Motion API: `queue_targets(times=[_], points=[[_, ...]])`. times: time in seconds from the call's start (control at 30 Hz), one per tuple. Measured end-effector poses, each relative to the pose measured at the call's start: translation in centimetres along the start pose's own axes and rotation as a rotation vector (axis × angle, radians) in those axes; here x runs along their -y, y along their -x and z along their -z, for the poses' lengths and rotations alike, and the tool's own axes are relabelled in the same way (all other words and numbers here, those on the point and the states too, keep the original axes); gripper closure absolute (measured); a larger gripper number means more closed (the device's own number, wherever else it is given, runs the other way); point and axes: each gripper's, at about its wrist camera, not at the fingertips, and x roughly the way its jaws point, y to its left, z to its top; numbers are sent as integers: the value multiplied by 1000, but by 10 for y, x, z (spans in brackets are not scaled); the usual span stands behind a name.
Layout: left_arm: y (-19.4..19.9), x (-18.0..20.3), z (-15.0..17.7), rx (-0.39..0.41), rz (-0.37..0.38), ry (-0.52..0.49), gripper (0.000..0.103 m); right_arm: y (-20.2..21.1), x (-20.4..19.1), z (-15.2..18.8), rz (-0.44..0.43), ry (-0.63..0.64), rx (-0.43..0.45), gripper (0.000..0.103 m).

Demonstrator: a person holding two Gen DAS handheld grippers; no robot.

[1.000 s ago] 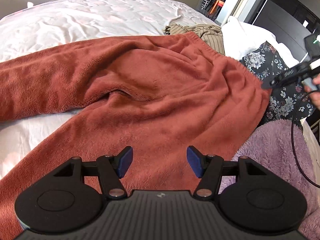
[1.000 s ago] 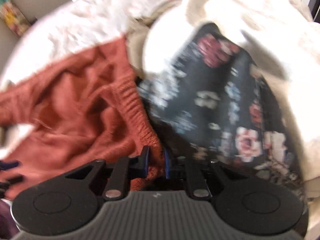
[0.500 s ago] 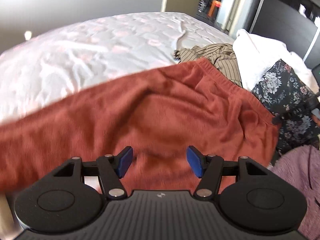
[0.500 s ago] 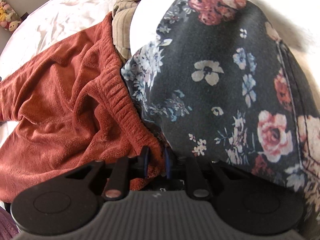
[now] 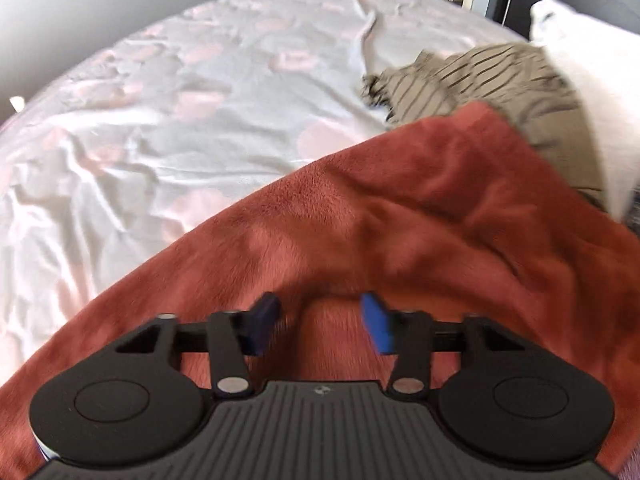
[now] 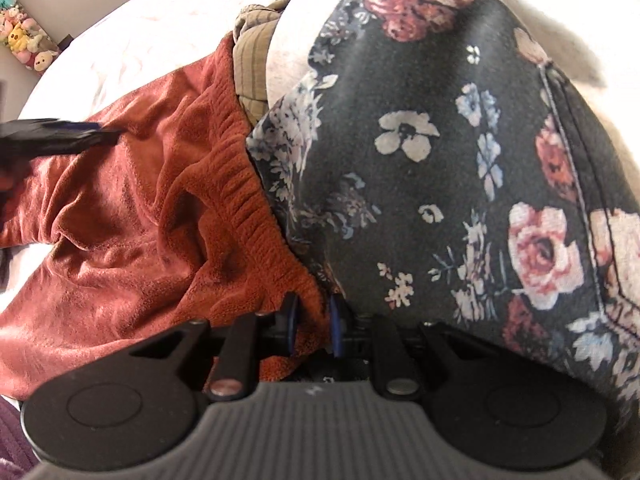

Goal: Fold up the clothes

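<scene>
Rust-red fleece pants (image 5: 400, 220) lie spread on the bed. My left gripper (image 5: 320, 322) is low over the fleece with its blue pads apart and a ridge of the cloth between them. My right gripper (image 6: 313, 326) is shut on the ribbed waistband corner of the pants (image 6: 240, 184). The left gripper also shows in the right wrist view (image 6: 60, 138) at the far left over the pants.
A dark floral garment (image 6: 460, 160) lies right against the waistband. A striped tan garment (image 5: 480, 84) and a white one (image 5: 592, 80) lie beyond the pants. The white quilted bed cover (image 5: 180, 100) stretches to the left. Plush toys (image 6: 24, 40) sit by the wall.
My left gripper has moved forward and down onto the fleece and its pads have come closer together. My right gripper has kept its hold on the waistband.
</scene>
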Motion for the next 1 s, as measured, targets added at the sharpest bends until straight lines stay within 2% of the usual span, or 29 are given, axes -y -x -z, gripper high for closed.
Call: queue_targets(times=[0.03, 0.17, 0.23, 0.3, 0.33, 0.37, 0.43, 0.47, 0.5, 0.53, 0.57, 0.63, 0.77, 0.87, 0.9, 0.93, 0.97, 1.0], points=[[-10, -1, -3, -12, -13, -2, 102, 1, 1, 0, -6, -1, 0, 84], [-30, -8, -19, 3, -173, -50, 103, 4, 3, -1, -29, -8, 3, 84], [-35, -24, -29, 29, -266, -11, 103, 4, 0, 0, -36, -6, 12, 84], [-42, -48, -40, 0, -314, 87, 103, 2, -3, 2, -35, 6, 21, 84], [-45, -57, -44, -19, -304, 128, 103, 0, -5, 3, -25, 16, 23, 84], [-45, -62, -47, -22, -251, 149, 103, -1, -5, 5, -24, 22, 26, 84], [-33, -56, -49, 29, -115, 131, 101, -1, -4, 7, -31, 29, 33, 84], [-26, -48, -50, 58, -81, 105, 95, -2, -4, 8, -35, 33, 37, 84], [-20, -37, -51, 73, -56, 72, 76, -2, -3, 8, -39, 33, 40, 84], [-15, -24, -52, 85, -33, 38, 48, -2, -3, 9, -42, 32, 43, 84], [-12, -11, -52, 98, -11, 6, 40, -2, -2, 9, -46, 31, 46, 84], [-13, 15, -55, 99, 26, -67, 36, -3, -2, 10, -50, 32, 52, 84], [-44, 56, -50, 9, 48, -159, 35, -3, -1, 12, -58, 31, 61, 84], [-66, 60, -42, -13, 28, -117, 41, 0, 1, 13, -64, 27, 68, 84], [-67, 59, -41, -2, 30, -95, 56, 1, 2, 14, -66, 26, 70, 84], [-64, 57, -43, 17, 30, -81, 92, 1, 2, 14, -68, 24, 72, 84], [-61, 55, -46, 36, 27, -73, 100, 2, 3, 15, -70, 23, 74, 84], [-57, 54, -48, 54, 23, -65, 102, 3, 4, 15, -72, 22, 76, 84]])
